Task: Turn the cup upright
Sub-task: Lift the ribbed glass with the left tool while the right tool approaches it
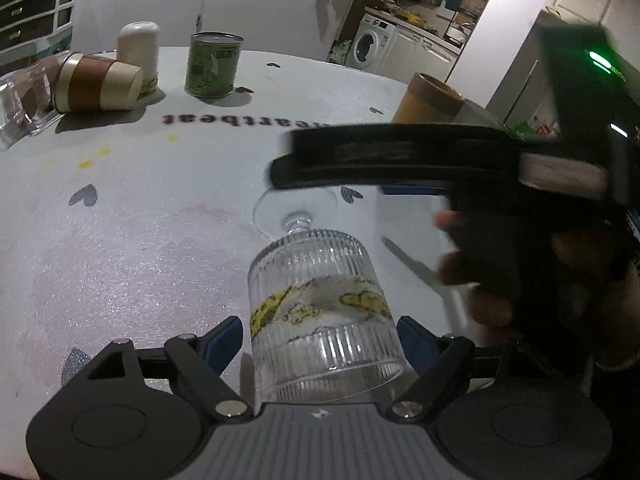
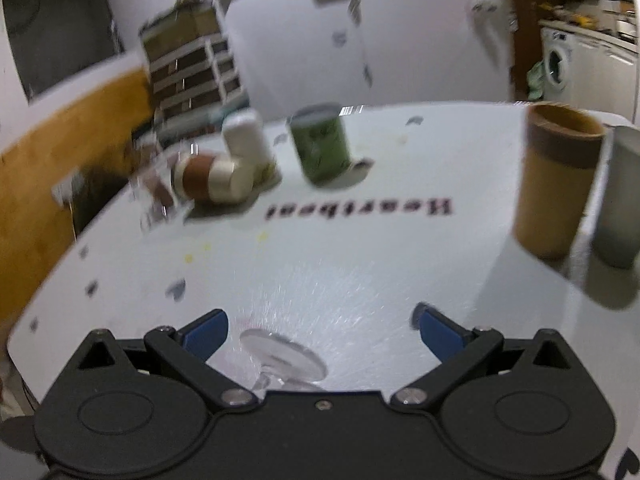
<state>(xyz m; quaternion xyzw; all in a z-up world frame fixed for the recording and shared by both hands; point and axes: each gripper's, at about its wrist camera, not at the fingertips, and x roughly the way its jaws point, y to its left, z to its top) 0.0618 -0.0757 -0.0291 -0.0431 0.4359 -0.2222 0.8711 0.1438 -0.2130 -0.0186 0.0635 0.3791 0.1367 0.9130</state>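
A clear ribbed stemmed glass cup [image 1: 320, 304] with a yellow patterned band lies tilted between the fingers of my left gripper [image 1: 320, 340], foot pointing away, rim toward the camera. The blue pads [image 1: 224, 340] stand wide on both sides, apart from the glass, so the left gripper is open. In the right wrist view only the cup's round foot [image 2: 284, 356] and stem show, low between the spread fingers of my right gripper [image 2: 320, 328], which is open. The right gripper's body [image 1: 420, 156] crosses above the cup's foot in the left wrist view.
On the white table [image 1: 140, 220] stand a green can [image 1: 214, 65], a white cup upside down [image 1: 138, 46], a brown-sleeved paper cup on its side [image 1: 96, 82], a clear container [image 1: 20, 104] at far left, and a tan cardboard tube [image 2: 556, 180] beside a grey cup [image 2: 620, 196].
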